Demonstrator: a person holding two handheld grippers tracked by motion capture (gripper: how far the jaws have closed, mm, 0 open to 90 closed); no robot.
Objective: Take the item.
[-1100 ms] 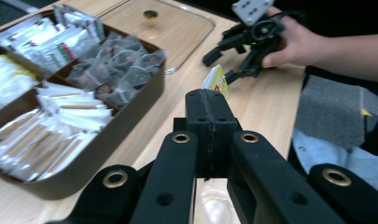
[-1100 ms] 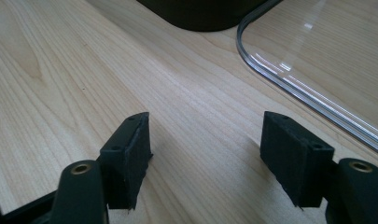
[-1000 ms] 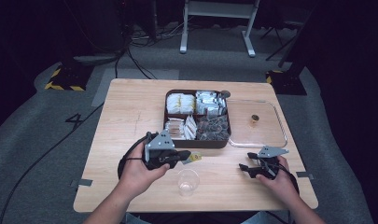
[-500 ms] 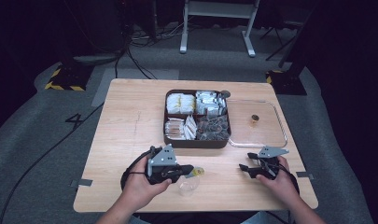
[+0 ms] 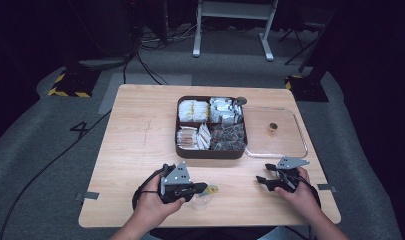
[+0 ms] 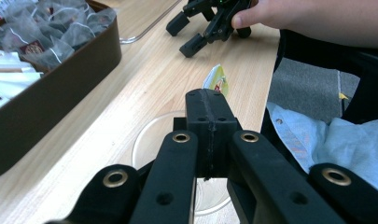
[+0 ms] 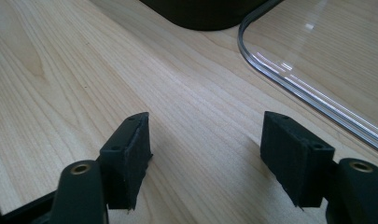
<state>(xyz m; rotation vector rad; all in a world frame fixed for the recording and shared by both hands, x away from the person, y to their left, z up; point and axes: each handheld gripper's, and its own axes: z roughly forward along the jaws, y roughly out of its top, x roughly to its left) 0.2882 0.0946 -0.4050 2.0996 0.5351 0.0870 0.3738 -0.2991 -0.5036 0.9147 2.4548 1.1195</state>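
Note:
My left gripper (image 5: 205,189) (image 6: 209,95) is shut on a small yellow sachet (image 5: 212,189) (image 6: 215,80), which pokes out past the jaw tips. It hangs just over a clear cup (image 5: 200,202) (image 6: 149,140) that stands near the table's front edge. A dark brown divided box (image 5: 210,151) (image 6: 60,93) with several kinds of tea bags and sachets stands behind it, mid-table. My right gripper (image 5: 262,180) (image 7: 205,154) rests low on the wood at the front right, open, with nothing between its jaws; the left gripper view shows it farther off (image 6: 200,28).
A clear flat lid (image 5: 275,145) (image 7: 317,56) lies right of the box, with a small brown knob (image 5: 273,126) on it. The wooden table (image 5: 140,150) has bare room on its left half. Cables trail across the floor beyond the table.
My left gripper has moved from beside the box back toward the front edge and lower, bringing the yellow sachet over the clear cup. The right gripper has stayed put.

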